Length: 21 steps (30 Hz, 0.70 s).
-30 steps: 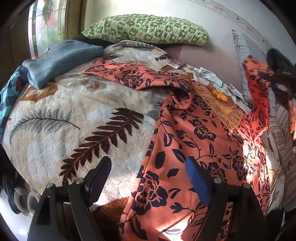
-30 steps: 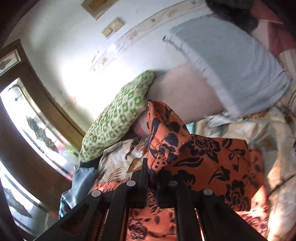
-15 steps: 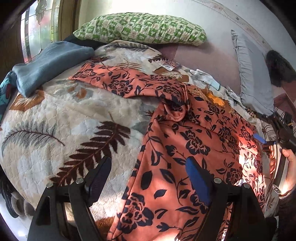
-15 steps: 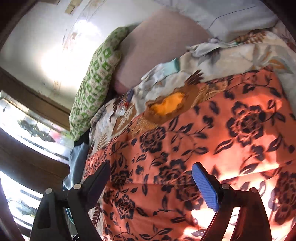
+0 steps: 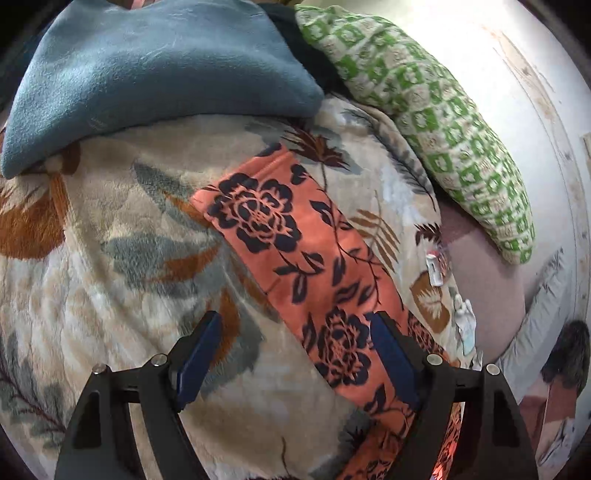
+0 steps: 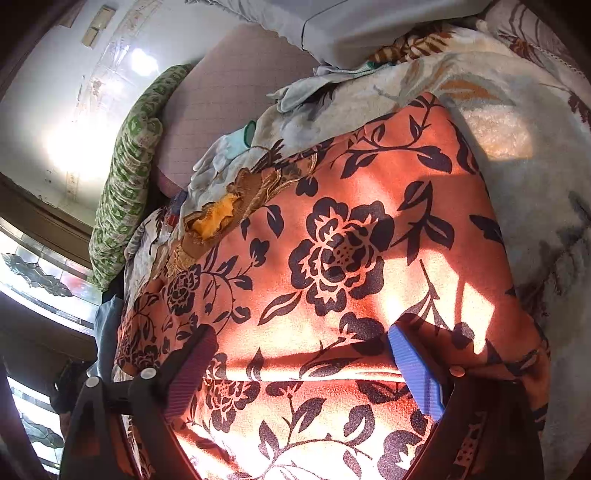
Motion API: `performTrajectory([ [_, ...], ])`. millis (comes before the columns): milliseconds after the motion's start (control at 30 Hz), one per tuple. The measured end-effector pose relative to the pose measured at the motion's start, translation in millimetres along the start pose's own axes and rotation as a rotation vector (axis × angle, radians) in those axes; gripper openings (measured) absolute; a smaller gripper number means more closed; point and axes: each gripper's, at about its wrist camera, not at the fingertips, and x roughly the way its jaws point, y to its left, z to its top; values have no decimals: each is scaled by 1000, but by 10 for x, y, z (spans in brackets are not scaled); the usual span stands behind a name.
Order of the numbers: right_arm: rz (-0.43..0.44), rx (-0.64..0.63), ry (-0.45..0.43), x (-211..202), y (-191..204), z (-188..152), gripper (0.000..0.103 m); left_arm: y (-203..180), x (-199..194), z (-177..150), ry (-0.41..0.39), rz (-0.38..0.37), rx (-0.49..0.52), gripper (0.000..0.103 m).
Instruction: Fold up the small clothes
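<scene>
An orange garment with dark flower print (image 6: 332,258) lies spread on the leaf-patterned blanket (image 5: 110,240). In the left wrist view one long narrow part of the garment (image 5: 295,266) stretches away toward the pillows. My left gripper (image 5: 291,354) is open and empty, low over that part, with its right finger above the cloth. My right gripper (image 6: 306,369) is open and empty, close above the wide part of the garment, where a fold line runs between its fingers.
A blue-grey fleece (image 5: 147,74) lies at the far left of the bed. A green checked pillow (image 5: 424,110) leans on the wall. Pale small garments (image 6: 229,155) and a brown-and-yellow cloth (image 6: 221,218) lie beside the orange garment. A grey pillow (image 6: 351,26) lies behind.
My right gripper let go of the orange garment, which dropped flat onto the bed, and moved down close over it. My left gripper moved forward along the garment's narrow part toward the pillows.
</scene>
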Motion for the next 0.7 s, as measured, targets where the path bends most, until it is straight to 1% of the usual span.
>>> performTrajectory([
  [33, 0, -5, -2, 15, 21, -3, 96, 70, 58, 66, 4, -9, -47, 83],
  [100, 3, -10, -4, 18, 39, -19, 96, 163, 131, 155, -4, -15, -101, 82],
  [200, 11, -7, 0, -49, -42, -24, 96, 157, 183, 243, -29, -6, -112, 81],
  [233, 11, -6, 0, -51, -46, -20, 96, 122, 180, 274, -41, -3, -100, 59],
  [267, 10, -9, 1, -55, -50, -23, 96, 81, 196, 310, -33, -2, -84, 15],
  [300, 8, -13, 3, -50, -46, -21, 96, 43, 230, 337, -9, 5, -76, 2],
  [333, 6, -18, 4, -50, -45, -22, 96, 14, 248, 354, -5, 6, -77, 3],
  [433, 2, -25, 5, -47, -39, -22, 96, -52, 293, 411, -15, 56, -45, 4],
  [500, 0, -25, 6, -45, -38, -24, 96, -65, 257, 440, -27, 91, -41, 4],
  [533, -1, -27, 8, -41, -33, -21, 96, -105, 174, 460, -53, 107, -30, 3],
  [600, 2, -29, 15, -37, -31, -12, 96, -268, -141, 501, -143, 113, 23, 3],
  [700, 13, -23, 18, -31, -49, -1, 96, -739, -755, 558, -303, 117, 166, 3],
])
